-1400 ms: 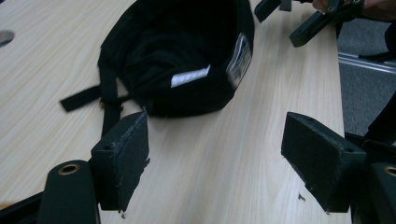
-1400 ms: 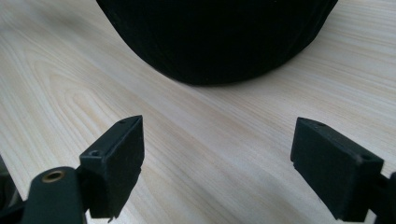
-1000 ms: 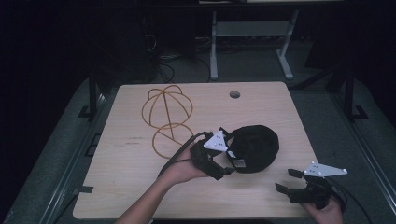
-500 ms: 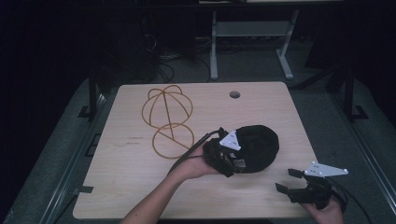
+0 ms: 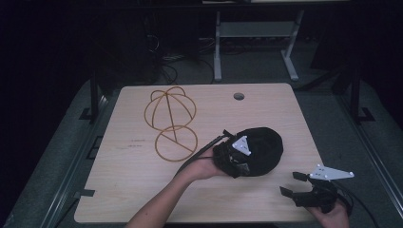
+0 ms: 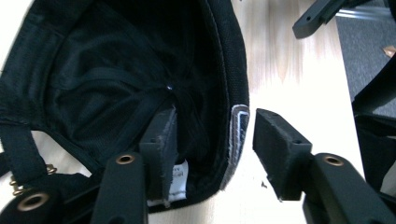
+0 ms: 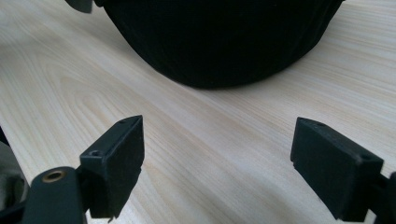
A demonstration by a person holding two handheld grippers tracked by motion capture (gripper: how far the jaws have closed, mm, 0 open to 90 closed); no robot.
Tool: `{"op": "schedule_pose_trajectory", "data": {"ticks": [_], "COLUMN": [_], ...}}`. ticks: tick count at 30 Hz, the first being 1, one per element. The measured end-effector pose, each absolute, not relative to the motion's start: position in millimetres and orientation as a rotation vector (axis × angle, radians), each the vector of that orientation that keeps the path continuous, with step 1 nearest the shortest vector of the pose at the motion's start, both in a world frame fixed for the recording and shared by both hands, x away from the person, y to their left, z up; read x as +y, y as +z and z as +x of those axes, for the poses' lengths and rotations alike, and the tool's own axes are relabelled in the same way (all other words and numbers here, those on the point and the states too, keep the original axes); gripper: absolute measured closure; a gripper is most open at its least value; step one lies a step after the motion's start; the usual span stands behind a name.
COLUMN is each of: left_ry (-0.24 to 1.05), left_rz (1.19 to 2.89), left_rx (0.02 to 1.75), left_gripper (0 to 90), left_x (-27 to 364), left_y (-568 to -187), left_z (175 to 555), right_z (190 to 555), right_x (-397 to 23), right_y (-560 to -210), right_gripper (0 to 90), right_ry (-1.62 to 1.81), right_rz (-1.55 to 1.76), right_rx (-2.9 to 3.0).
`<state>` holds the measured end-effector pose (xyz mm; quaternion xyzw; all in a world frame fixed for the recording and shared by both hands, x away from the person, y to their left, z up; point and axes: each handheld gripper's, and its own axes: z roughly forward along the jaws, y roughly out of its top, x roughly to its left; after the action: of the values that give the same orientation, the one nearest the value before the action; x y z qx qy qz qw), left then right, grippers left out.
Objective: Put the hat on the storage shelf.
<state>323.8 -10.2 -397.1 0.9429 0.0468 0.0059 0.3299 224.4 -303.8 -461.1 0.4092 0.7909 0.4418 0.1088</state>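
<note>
A black cap (image 5: pixel 263 147) lies open side up on the right half of the wooden table (image 5: pixel 133 190). In the left gripper view its dark lining (image 6: pixel 116 70) and a white label (image 6: pixel 180 179) show. My left gripper (image 5: pixel 237 161) is at the cap's near-left rim. It stands open (image 6: pixel 212 123), with one jaw inside the cap and the other outside, the sweatband rim (image 6: pixel 236 126) between them. My right gripper (image 5: pixel 292 184) rests open near the front right corner, apart from the cap. In its own view the open right gripper (image 7: pixel 219 140) faces the cap's crown (image 7: pixel 219 42) over bare wood.
A tan wire hat frame (image 5: pixel 171 121) lies on the table's left-centre, made of a dome and a ring. A cable hole (image 5: pixel 239 96) sits near the far edge. A metal stand (image 5: pixel 252 33) is on the dark floor beyond. The right gripper's jaw (image 6: pixel 322 14) shows in the left gripper view.
My left gripper has slid right, bringing its jaws over the cap's rim. The right gripper has stayed where it was.
</note>
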Motion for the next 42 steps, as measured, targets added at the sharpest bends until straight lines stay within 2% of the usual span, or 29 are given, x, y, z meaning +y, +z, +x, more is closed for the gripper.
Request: {"op": "schedule_pose_trajectory", "data": {"ticks": [7,10,14,26,42], "left_ry": [0.011,0.005,-0.016,-0.071,-0.186], "left_rz": [2.475,2.475,2.476,2.335,2.125], "left_rx": [0.063,0.061,0.035,0.026,0.025], "left_gripper": [69.4,71.3,78.7,80.9,81.0], "left_x": [-11.9,-12.3,-12.0,-7.6,1.3], "left_y": [-398.8,-399.1,-398.9,-372.9,-329.8], "left_z": [321.4,320.9,321.7,319.8,324.2], "right_z": [224.9,225.2,225.0,227.4,236.3], "right_x": [-301.3,-301.2,-301.4,-297.7,-292.5], "right_y": [-461.5,-461.3,-459.7,-453.8,-425.5], "right_gripper": [17.2,17.1,15.8,14.6,14.6], "right_ry": [1.298,1.303,1.352,1.444,1.687], "right_rz": [1.204,1.205,1.207,1.21,1.124], "right_rx": [2.338,2.342,2.323,2.262,2.124]}}
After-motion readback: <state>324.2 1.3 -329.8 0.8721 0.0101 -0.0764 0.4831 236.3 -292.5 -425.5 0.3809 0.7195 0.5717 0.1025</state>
